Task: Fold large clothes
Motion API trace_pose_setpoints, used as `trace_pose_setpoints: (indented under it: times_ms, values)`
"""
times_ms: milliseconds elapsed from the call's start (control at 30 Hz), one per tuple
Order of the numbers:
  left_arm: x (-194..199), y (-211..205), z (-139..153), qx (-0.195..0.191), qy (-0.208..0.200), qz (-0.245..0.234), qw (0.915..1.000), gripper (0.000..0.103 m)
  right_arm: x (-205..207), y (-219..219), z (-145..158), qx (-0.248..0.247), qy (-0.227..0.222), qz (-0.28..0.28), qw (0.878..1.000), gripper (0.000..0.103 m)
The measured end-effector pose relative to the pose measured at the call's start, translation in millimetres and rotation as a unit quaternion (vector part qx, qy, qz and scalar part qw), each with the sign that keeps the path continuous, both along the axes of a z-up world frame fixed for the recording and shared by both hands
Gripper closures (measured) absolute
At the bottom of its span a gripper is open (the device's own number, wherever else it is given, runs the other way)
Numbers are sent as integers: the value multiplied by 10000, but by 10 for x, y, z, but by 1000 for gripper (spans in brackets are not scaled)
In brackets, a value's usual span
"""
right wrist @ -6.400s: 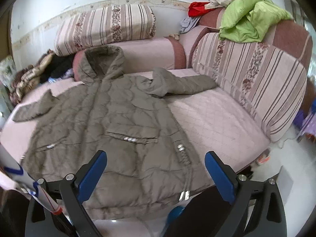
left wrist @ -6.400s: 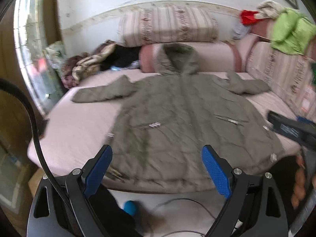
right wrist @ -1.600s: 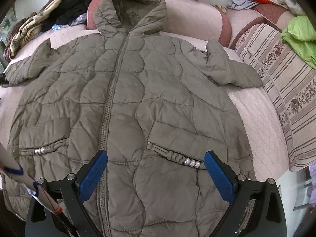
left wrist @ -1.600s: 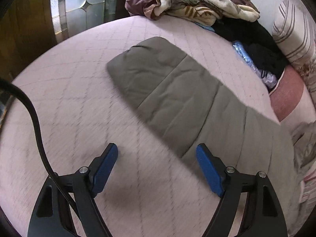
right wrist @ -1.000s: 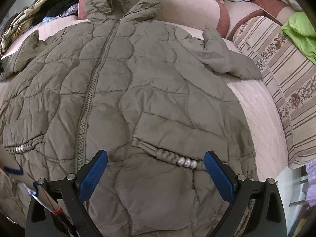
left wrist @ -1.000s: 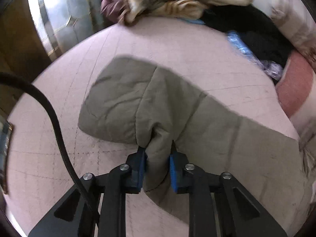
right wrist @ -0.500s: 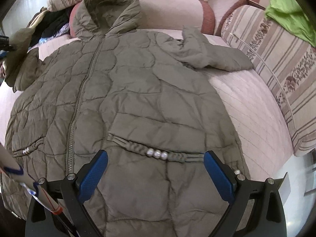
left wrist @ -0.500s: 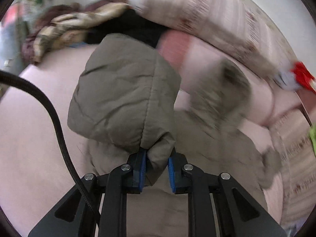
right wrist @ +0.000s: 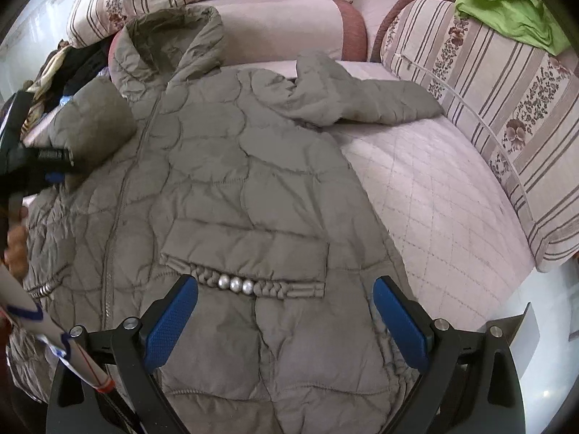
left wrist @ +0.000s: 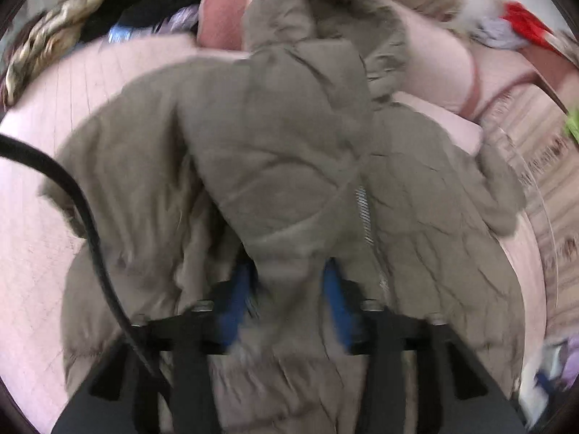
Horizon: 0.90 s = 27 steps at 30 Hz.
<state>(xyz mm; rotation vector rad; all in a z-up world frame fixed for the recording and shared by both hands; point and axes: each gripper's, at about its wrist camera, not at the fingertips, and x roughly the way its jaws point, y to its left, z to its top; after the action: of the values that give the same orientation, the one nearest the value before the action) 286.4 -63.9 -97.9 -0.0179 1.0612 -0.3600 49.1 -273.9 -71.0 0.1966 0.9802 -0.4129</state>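
The left claw (left wrist: pixel 287 300) is closed on the cuff end of the left sleeve (left wrist: pixel 275 152) of the olive-grey quilted hooded coat (right wrist: pixel 231 188), and that sleeve lies doubled across the coat's chest, its long axis running away from the claw toward the hood (right wrist: pixel 170 36). The view is blurred, so whether the cuff already rests on the body or hangs just above it cannot be told. The coat itself lies spread front-up on the pink quilted sofa bed (right wrist: pixel 427 188), zip running hood to hem. The right claw (right wrist: pixel 286 320) hovers wide open over the hem, holding nothing. The right sleeve (right wrist: pixel 365 97) stretches out sideways to that claw's far right, so I judge the right claw the nearer one for folding it inward.
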Motion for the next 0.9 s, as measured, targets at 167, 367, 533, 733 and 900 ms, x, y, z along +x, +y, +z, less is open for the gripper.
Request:
trace_pose_setpoints:
  times_ms: [167,367,533,733,900]
  values:
    - [-605,211,287,-59,-694,-345,9970,30,252,16,104,287,-268,205,9990,4]
    - [-705,647,269,387,-1257,319,9908,29,891,102,98,717,-616,569,9939,4]
    - [-495,968,70,707,-1249,891,9856,29,1482,69,-147,697,-249,361,9966,4]
    - [-323,1179,-59,615,-953,1244,9857,29,1971,-80,-538,1450,199,35,9892,7]
    - [-239,1152,-189,555,-666,1314,9875,29,2178,-22,-458,1389,318,289,9894,59]
